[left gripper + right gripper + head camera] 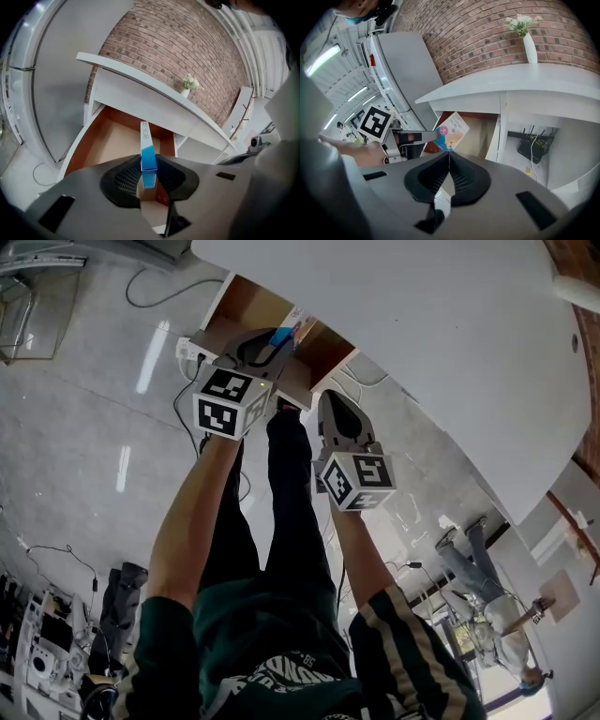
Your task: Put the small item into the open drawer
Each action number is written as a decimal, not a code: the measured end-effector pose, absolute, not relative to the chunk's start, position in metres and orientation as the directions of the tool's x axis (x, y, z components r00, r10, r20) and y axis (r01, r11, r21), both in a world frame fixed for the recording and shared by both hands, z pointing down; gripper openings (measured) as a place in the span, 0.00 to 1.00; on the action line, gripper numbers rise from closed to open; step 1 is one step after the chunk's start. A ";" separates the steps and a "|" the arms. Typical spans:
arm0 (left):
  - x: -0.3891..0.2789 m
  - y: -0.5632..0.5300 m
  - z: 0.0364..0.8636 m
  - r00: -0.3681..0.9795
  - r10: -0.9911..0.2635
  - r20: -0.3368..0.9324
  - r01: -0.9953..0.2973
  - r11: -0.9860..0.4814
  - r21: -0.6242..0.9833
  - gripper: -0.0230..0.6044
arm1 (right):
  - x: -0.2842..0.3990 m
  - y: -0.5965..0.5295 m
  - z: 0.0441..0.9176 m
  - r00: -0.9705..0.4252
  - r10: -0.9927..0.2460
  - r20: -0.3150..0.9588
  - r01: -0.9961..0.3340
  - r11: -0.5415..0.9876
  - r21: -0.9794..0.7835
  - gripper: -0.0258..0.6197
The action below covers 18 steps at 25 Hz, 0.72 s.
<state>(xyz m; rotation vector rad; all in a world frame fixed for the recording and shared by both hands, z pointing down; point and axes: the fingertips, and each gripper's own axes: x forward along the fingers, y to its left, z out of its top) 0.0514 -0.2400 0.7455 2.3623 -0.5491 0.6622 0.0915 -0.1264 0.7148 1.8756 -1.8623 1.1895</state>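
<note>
The jaws of the left gripper (149,165) are clenched on a small blue and white box (147,145). The box is held on edge between the pads, and its far end is pointed over the wooden floor of the open drawer (105,140). The jaws of the right gripper (449,161) are pressed together with nothing between them. This gripper is held near the left one, outside the drawer.

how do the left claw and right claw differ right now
The left claw is shut on a small blue-and-white box; the right claw is shut and empty. The left claw reaches over the open drawer; the right claw hangs short of it. Both point toward the drawer.
</note>
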 end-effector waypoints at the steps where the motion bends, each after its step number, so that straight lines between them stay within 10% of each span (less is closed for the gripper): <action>1: 0.051 -0.241 0.742 0.788 -0.219 0.576 -0.530 -0.717 0.453 0.20 | 0.092 -0.126 0.715 -0.147 -0.722 0.677 -0.918 -0.155 -0.364 0.08; 18: 0.078 -0.263 0.765 0.799 -0.247 0.548 -0.566 -0.618 0.546 0.20 | 0.095 -0.117 0.724 -0.151 -0.718 0.680 -0.912 -0.164 -0.376 0.08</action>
